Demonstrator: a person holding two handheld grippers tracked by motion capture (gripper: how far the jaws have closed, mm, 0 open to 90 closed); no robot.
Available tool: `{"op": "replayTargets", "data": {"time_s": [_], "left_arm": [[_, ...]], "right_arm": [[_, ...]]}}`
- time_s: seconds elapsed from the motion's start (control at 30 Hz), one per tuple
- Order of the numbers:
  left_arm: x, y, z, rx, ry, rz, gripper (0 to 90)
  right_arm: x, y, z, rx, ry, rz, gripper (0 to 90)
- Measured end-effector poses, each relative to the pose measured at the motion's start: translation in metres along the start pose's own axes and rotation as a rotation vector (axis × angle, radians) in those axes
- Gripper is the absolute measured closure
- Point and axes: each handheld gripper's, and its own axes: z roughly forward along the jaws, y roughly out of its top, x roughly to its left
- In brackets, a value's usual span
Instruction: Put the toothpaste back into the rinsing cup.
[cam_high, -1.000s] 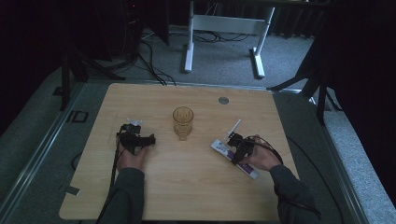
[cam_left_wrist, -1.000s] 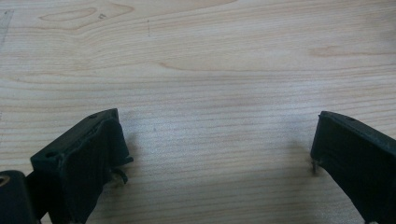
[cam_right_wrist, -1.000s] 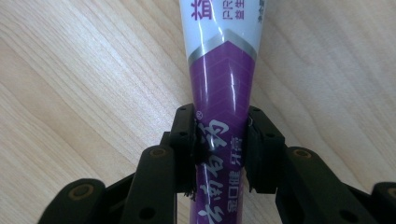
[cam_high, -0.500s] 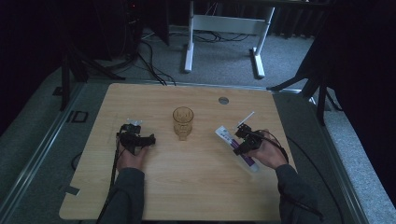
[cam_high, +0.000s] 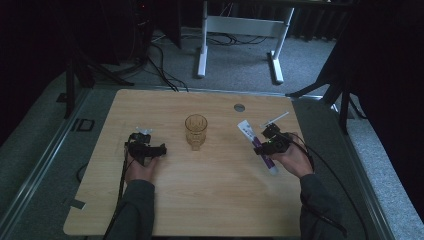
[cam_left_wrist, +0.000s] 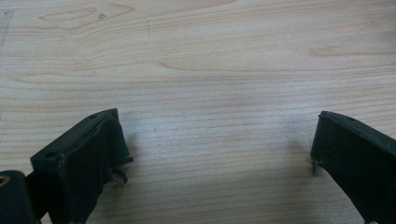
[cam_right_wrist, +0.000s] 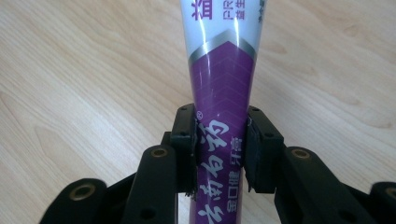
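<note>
A purple and white toothpaste tube is held off the wooden table, its white end slanting up towards the far left. My right gripper is shut on the tube's purple part, and both pads press its sides. A thin white stick juts out just beyond this gripper; I cannot tell what it is. An amber glass cup stands upright at the table's middle. My left gripper rests low on the table left of the cup, open, with bare wood between its jaws.
A round grey grommet is set in the table behind the cup. A white desk frame stands on the floor beyond the far edge. Cables trail from both grippers towards the near edge.
The right hand has lifted the tube off the table and carried it a little away from the near edge, with the white end tilting up. The left gripper has stayed put.
</note>
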Motion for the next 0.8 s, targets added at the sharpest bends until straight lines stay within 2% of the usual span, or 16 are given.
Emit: {"op": "replayTargets", "data": {"time_s": [0.17,0.8], "left_arm": [[0.000,0.000,0.000,0.000,0.000,-0.001,2.1],[0.000,0.000,0.000,-0.001,0.000,-0.001,2.1]], "right_arm": [[-0.003,0.002,-0.005,-0.047,0.002,0.025,69.1],[-0.004,0.011,-0.013,-0.214,-0.022,0.071,69.4]]}}
